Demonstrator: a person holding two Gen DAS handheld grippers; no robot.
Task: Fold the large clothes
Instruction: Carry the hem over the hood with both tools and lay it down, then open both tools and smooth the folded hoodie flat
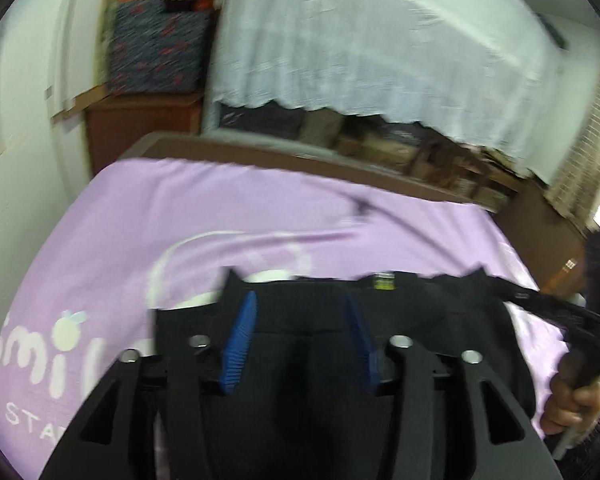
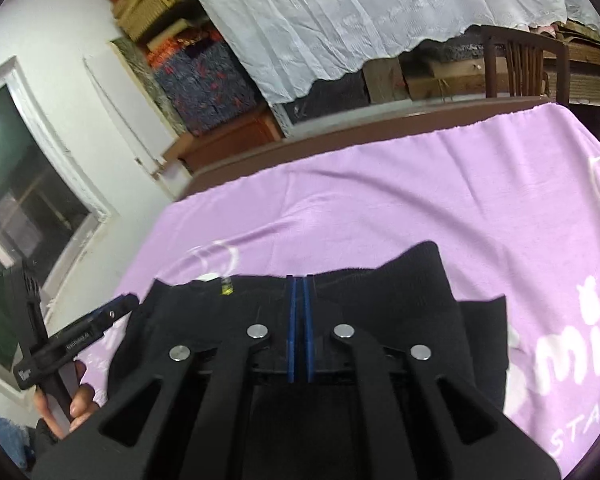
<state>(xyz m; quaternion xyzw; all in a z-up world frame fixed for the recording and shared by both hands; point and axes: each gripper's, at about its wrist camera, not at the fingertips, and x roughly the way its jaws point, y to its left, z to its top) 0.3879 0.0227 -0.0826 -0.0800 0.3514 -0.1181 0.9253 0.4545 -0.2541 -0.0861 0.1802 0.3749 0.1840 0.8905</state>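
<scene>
Lilac blanket (image 2: 380,200) w/ white lettering covers the bed | black garment (image 1: 320,320) lies on it, near edge, waistband away from you | your left gripper (image 1: 300,316) over garment, blue pads spread, nothing pinched | your right gripper (image 2: 299,300) pads pressed together at waistband; can't tell if cloth caught

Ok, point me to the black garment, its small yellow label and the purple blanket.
black garment (image 2: 412,280): right wrist view, raised corner of its top edge.
yellow label (image 1: 383,281): left wrist view, tag at the top edge.
purple blanket (image 2: 380,192): right wrist view, bare stretch beyond the garment.
</scene>
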